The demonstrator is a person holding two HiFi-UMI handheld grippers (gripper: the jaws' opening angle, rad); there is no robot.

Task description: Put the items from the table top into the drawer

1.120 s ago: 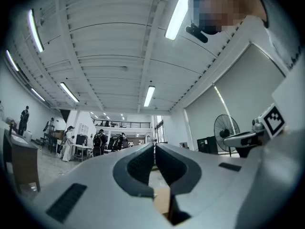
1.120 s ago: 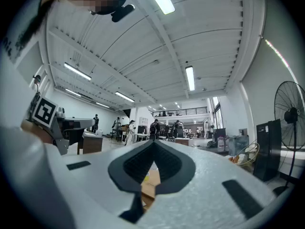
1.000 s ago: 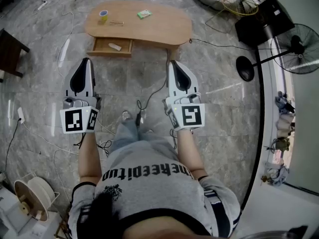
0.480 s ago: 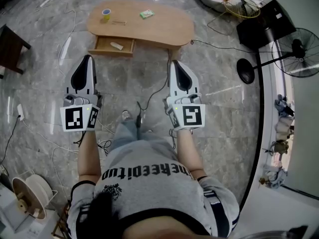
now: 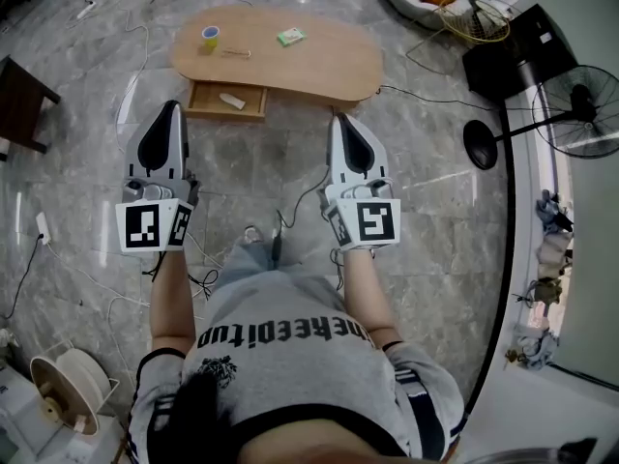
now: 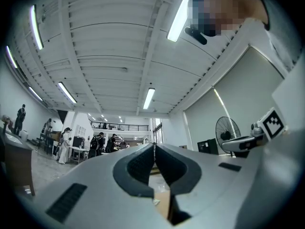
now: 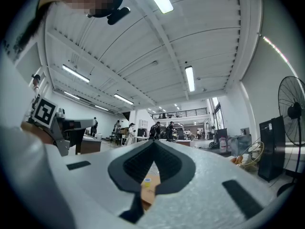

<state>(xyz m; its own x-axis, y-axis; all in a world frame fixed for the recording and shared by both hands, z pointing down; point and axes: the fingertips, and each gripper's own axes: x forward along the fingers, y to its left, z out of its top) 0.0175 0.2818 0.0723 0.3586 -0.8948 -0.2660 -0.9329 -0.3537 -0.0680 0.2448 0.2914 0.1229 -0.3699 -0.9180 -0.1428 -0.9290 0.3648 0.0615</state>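
Both jaw pairs are pinched together on nothing, your left gripper [image 5: 171,105] and right gripper [image 5: 338,119] carried idle, well back from the table [image 5: 329,61]; roll [image 5: 210,36] and green pack [image 5: 290,37] wait on top, drawer [image 5: 204,99] open for them

There is one table [image 5: 329,66] with one open drawer [image 5: 203,101]. Three things lie on the table: one yellow roll [image 5: 210,36], one green packet [image 5: 289,37] and one thin little thing [image 5: 235,53]. One pale thing [image 5: 232,101] lies in the drawer. There are two grippers, the left gripper [image 5: 167,107] and the right gripper [image 5: 340,119], and one fan [image 5: 580,114].
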